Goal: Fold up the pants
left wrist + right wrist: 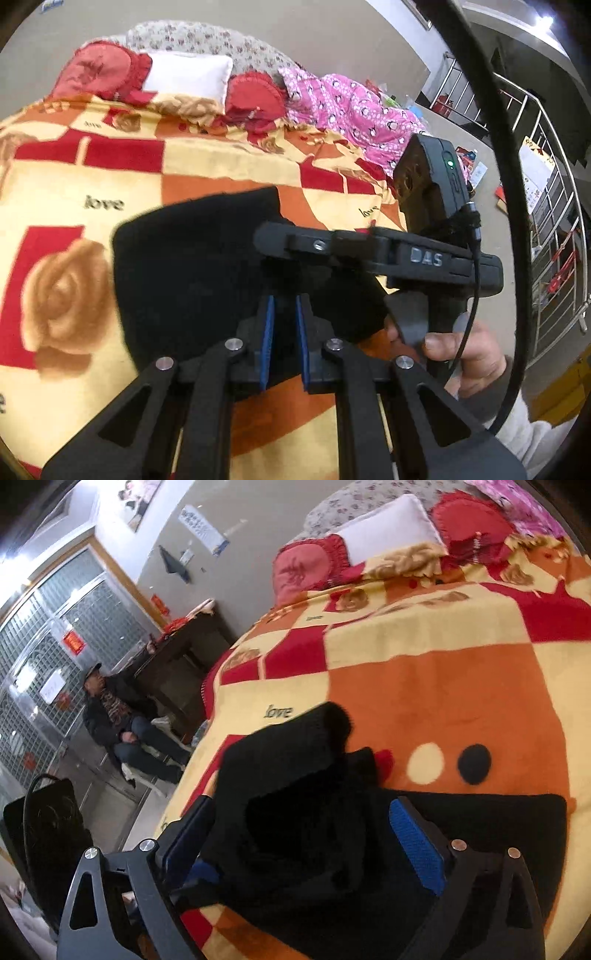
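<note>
The black pants (192, 266) lie folded on a red, orange and yellow blanket (92, 166) on the bed. My left gripper (284, 306) sits over the near edge of the pants, its blue pads a narrow gap apart with black cloth between them. The other hand-held gripper (369, 247) crosses in front of it, over the pants' right side. In the right wrist view my right gripper (306, 819) is wide open, and a bunched lump of the pants (295, 805) lies between its blue pads (413, 834). A flat part of the pants (517, 819) stretches to the right.
Red cushions (99, 70), a white pillow (188, 77) and a pink quilt (354, 107) lie at the bed's far end. A metal railing (554, 206) stands at the right. A seated man (114, 716) and a dark table (184, 642) are left of the bed.
</note>
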The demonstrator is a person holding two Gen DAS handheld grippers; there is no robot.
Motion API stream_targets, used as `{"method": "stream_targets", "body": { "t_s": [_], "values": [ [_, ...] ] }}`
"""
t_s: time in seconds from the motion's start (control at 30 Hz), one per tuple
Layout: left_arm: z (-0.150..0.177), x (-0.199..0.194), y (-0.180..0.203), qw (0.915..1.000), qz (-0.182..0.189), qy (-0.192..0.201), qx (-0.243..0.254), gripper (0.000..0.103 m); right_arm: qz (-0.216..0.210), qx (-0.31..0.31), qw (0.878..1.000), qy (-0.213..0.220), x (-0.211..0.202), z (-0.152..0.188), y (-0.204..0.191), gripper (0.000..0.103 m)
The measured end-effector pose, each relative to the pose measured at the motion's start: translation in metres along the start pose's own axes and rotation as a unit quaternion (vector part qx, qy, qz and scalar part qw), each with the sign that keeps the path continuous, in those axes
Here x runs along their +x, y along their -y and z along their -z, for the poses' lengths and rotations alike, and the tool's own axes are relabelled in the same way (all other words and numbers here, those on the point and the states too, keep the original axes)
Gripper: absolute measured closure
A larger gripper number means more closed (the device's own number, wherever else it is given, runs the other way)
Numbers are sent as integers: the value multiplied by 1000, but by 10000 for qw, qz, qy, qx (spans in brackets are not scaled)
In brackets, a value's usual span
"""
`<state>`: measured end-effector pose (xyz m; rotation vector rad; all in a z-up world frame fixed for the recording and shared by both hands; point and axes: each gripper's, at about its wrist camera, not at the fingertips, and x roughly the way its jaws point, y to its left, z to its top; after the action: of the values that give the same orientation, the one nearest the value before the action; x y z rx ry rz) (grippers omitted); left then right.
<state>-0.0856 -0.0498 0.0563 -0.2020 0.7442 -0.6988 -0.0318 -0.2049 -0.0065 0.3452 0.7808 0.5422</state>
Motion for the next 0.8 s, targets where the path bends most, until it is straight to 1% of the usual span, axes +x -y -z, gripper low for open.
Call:
{"method": "stream_targets", "body": {
  "t_s": [0.07,0.13,0.17,0.23,0.27,0.3,0.33,0.4,0.43,0.5,0.63,0.7,0.77,0.8],
  "values": [
    [0,-5,-5,10000,-35,43,-26,94,-196,-51,9998,-20,1,1,-3,8],
    [2,-9,-11,9999,-138,57,-54,94,-119,-52,9999,-92,12,3,-5,11],
    [3,-10,-14,9997,-221,81,-53,93,-31,-135,9999,-92,18,5,-7,14],
    [5,-11,-21,9991,-383,124,-101,93,155,-316,9994,46,23,9,-12,30],
    [6,-11,-25,9988,-433,117,-178,93,146,-306,9994,91,24,9,-12,53],
    [7,-8,-32,9982,-490,82,-329,92,40,-200,9997,111,25,10,-10,63],
    [7,-6,-37,9976,-525,61,-454,92,-74,-69,9998,151,26,10,-7,65],
    [8,-3,-45,9965,-524,86,-642,92,-118,24,9996,245,24,11,-4,75],
    [8,-2,-47,9963,-527,94,-671,92,-163,66,9994,284,21,12,-3,76],
    [6,1,-44,9965,-513,93,-649,92,-257,77,9990,357,15,13,-5,85],
    [1,4,-27,9985,-296,22,-452,92,-255,-134,9981,539,-5,14,-20,88],
    [-5,6,-14,9994,-228,27,-261,92,-141,-293,9976,617,-19,16,-29,88],
    [-11,5,-1,9998,-96,69,-128,92,-28,-380,9968,700,-34,16,-31,89],
    [-14,4,2,9999,-42,95,-89,91,31,-385,9964,761,-44,16,-29,89]
  ]
}}
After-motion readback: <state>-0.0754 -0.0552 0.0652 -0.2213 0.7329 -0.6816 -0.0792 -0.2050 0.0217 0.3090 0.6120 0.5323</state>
